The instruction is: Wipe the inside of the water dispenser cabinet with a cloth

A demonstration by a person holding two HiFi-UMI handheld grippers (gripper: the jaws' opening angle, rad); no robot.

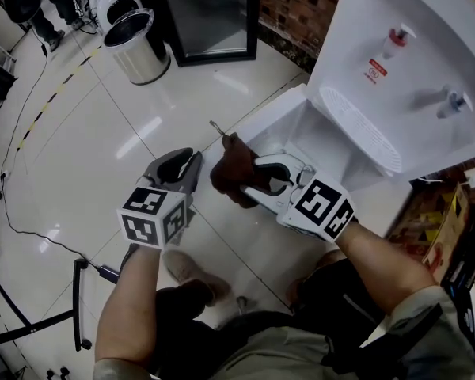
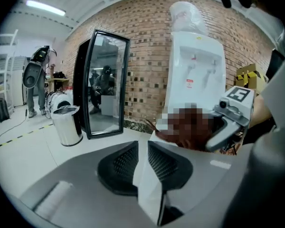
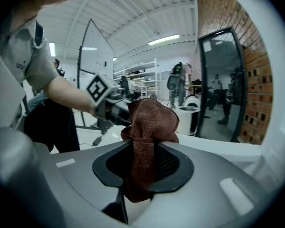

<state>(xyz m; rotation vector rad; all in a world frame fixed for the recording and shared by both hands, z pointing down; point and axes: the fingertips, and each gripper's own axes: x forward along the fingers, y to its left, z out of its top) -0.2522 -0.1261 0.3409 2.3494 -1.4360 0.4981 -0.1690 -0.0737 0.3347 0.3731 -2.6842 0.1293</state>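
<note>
The white water dispenser (image 1: 396,46) stands at the right, and its low cabinet (image 1: 313,137) is open, the door (image 1: 257,121) swung out toward me. My right gripper (image 1: 249,176) is shut on a brown cloth (image 1: 231,176), bunched just in front of the cabinet opening. In the right gripper view the cloth (image 3: 149,115) hangs pinched between the pads of that gripper (image 3: 145,146). My left gripper (image 1: 186,163) hovers beside the cloth on its left without touching it. Only a narrow gap separates its jaws (image 2: 142,146), and nothing is in it.
A steel bin (image 1: 138,50) and a black-framed glass panel (image 1: 210,14) stand behind on the tiled floor. A brick wall (image 1: 301,6) runs behind the dispenser. A cardboard box (image 1: 443,228) sits at the right. Cables and a black stand (image 1: 79,299) lie on the left.
</note>
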